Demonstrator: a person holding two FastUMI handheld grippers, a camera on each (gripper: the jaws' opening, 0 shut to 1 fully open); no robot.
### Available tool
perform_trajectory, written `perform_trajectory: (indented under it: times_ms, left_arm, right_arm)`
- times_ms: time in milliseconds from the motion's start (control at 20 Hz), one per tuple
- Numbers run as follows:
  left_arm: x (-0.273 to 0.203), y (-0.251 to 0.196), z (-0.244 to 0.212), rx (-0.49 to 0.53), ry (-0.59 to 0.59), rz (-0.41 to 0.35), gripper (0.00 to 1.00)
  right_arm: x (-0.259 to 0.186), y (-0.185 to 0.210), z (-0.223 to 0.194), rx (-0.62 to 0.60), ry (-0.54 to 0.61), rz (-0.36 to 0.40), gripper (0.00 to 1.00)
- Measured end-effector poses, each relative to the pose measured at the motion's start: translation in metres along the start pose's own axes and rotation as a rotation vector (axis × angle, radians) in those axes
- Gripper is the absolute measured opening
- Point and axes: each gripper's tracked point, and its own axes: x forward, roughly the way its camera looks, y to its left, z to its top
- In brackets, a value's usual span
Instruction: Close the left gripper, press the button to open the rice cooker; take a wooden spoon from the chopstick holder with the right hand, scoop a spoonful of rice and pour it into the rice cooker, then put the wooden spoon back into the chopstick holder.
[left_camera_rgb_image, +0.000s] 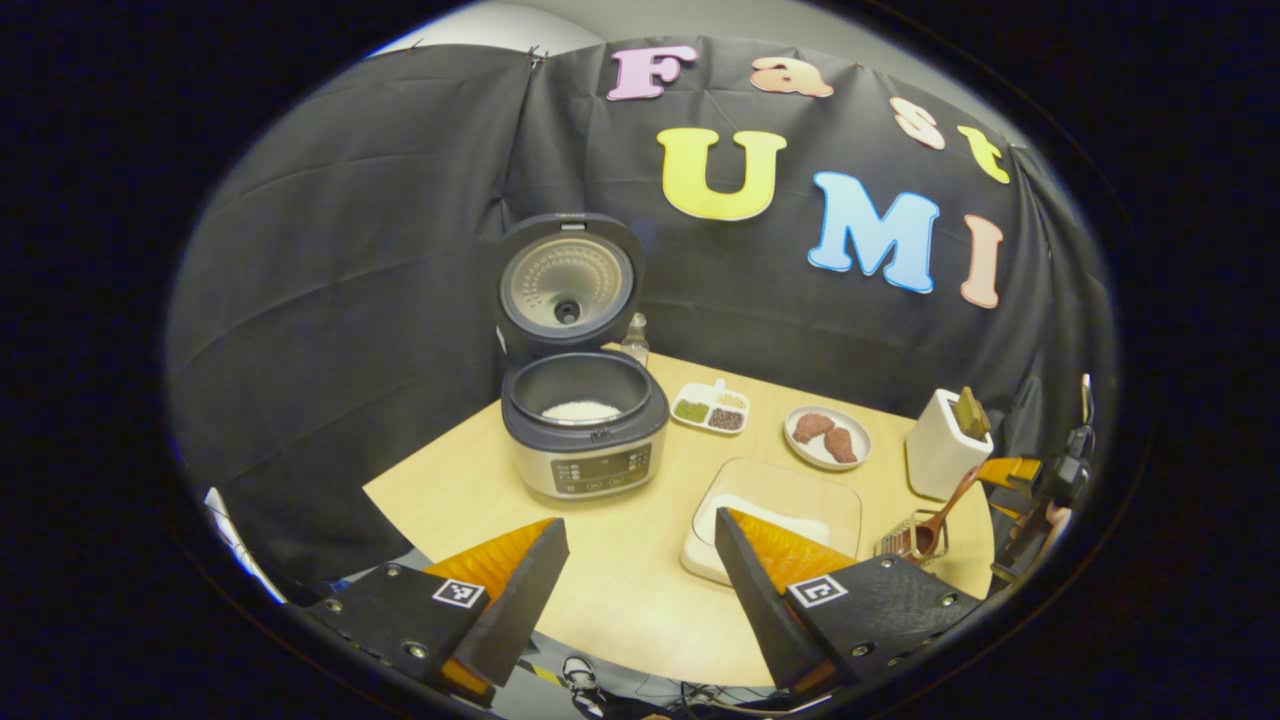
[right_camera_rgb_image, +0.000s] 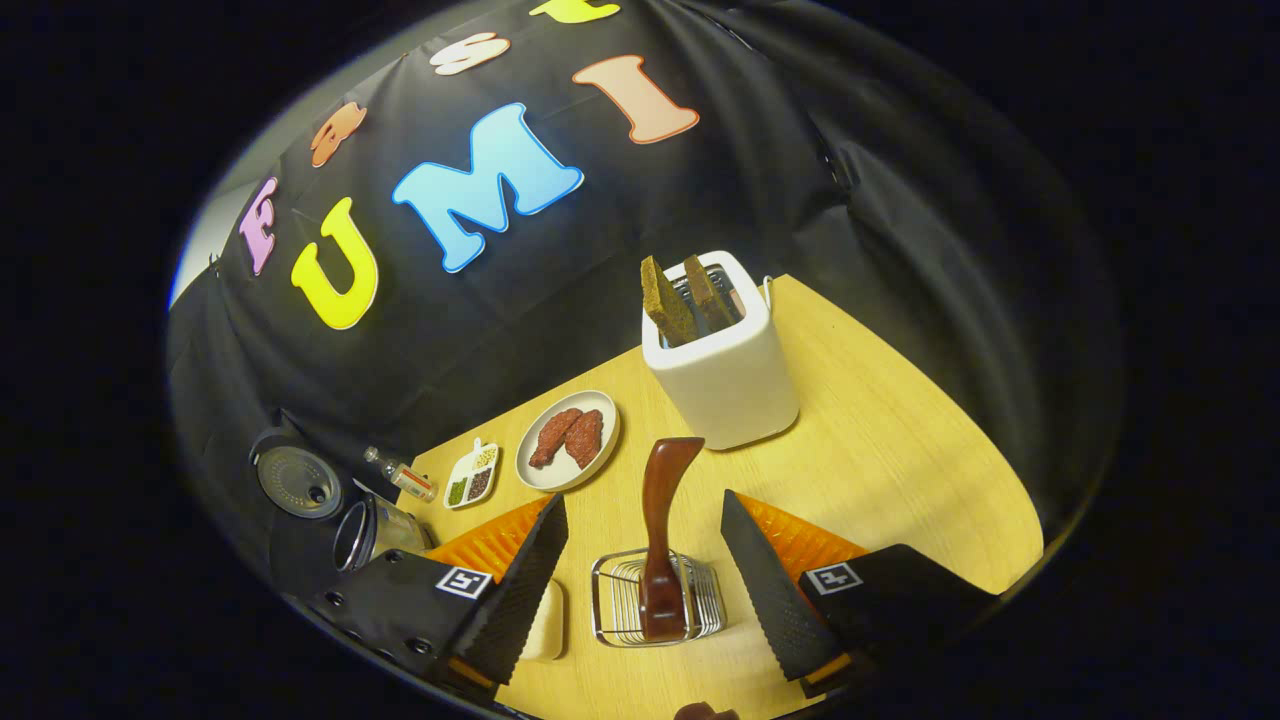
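The rice cooker (left_camera_rgb_image: 585, 440) stands open at the back left of the table, lid (left_camera_rgb_image: 567, 283) upright and white rice in its pot. In front of it my left gripper (left_camera_rgb_image: 638, 520) hangs open above the table, holding nothing. A shallow tray of rice (left_camera_rgb_image: 790, 495) lies right of the cooker. The brown wooden spoon (right_camera_rgb_image: 660, 510) stands in the wire chopstick holder (right_camera_rgb_image: 612, 612), handle up. My right gripper (right_camera_rgb_image: 643, 498) is open, one finger on each side of the handle and not touching it. The left gripper view shows the spoon (left_camera_rgb_image: 940, 515) and right gripper (left_camera_rgb_image: 1040, 480) at the far right.
A white toaster (right_camera_rgb_image: 725, 375) with two bread slices stands just behind the holder. A plate of meat pieces (right_camera_rgb_image: 568, 440), a divided dish of beans (right_camera_rgb_image: 472, 472) and a small bottle (right_camera_rgb_image: 402, 477) sit along the back. The table edge runs near the holder.
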Motion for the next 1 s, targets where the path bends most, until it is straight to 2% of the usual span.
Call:
perform_trajectory:
  times_ms: [250, 450, 550, 700, 800, 850, 1000]
  left_arm:
    - [0.026, 0.032, 0.065, 0.002, -0.083, 0.020, 0.94]
    - [0.058, 0.067, 0.124, -0.010, -0.151, 0.022, 0.92]
    - [0.074, 0.085, 0.156, -0.009, -0.190, 0.021, 0.94]
    - [0.096, 0.109, 0.219, 0.009, -0.269, 0.010, 0.92]
    - [0.114, 0.115, 0.260, 0.004, -0.315, -0.022, 0.95]
    - [0.126, 0.118, 0.277, -0.002, -0.330, -0.042, 0.92]
    - [0.170, 0.129, 0.324, -0.040, -0.360, -0.083, 0.92]
  right_arm:
    - [-0.026, -0.013, 0.006, -0.073, -0.080, -0.073, 0.98]
    - [-0.048, -0.008, -0.003, -0.210, -0.133, -0.131, 0.98]
    - [-0.058, 0.002, -0.006, -0.279, -0.150, -0.158, 0.98]
    - [-0.071, 0.030, -0.017, -0.303, -0.161, -0.164, 0.98]
    - [-0.076, 0.046, -0.023, -0.306, -0.176, -0.177, 0.98]
    - [-0.081, 0.055, -0.023, -0.311, -0.184, -0.184, 0.98]
    - [-0.085, 0.079, -0.029, -0.350, -0.226, -0.208, 0.98]
